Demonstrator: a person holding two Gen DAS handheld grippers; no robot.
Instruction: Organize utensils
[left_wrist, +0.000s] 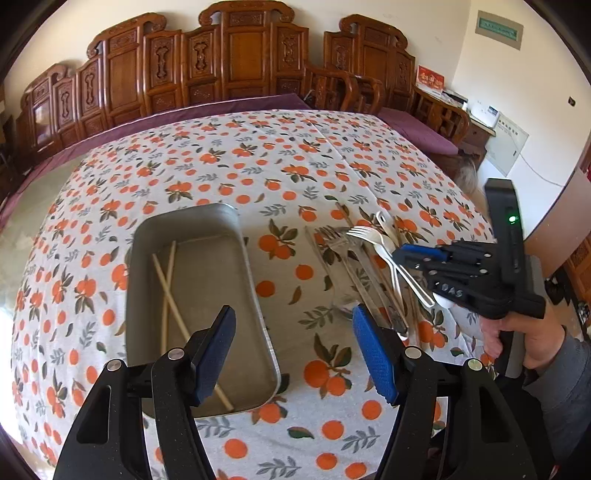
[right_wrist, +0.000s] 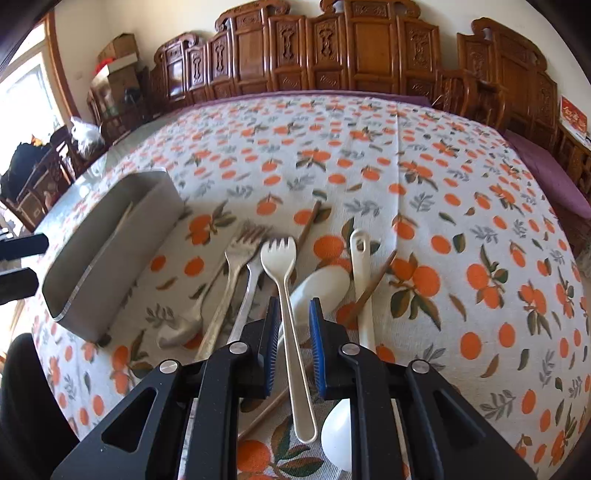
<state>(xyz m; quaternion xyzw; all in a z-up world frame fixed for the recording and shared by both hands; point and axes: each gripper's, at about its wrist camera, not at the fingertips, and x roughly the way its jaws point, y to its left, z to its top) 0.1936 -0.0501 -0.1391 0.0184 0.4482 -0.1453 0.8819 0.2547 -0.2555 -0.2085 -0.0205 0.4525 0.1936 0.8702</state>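
Observation:
A metal tray (left_wrist: 255, 295) lies on the orange-print tablecloth with two pale chopsticks (left_wrist: 168, 288) crossed inside it. My left gripper (left_wrist: 295, 350) hangs open and empty over the tray's near right corner. To the right lies a pile of utensils: metal forks (right_wrist: 240, 251), a cream fork (right_wrist: 284, 280), white spoons (right_wrist: 321, 284) and brown chopsticks (right_wrist: 373, 284). My right gripper (right_wrist: 295, 332) straddles the cream fork's handle. Its blue pads (right_wrist: 317, 332) stand slightly apart, with a gap showing on each side of the handle. The left wrist view shows this gripper (left_wrist: 400, 254) low over the pile, held by a hand (left_wrist: 532, 339).
Carved wooden benches (left_wrist: 240, 55) with purple cushions (left_wrist: 417, 129) run along the table's far and right sides. Boxes and bags (right_wrist: 114, 66) are stacked at the far left of the room. The far half of the tablecloth (right_wrist: 332, 147) carries nothing.

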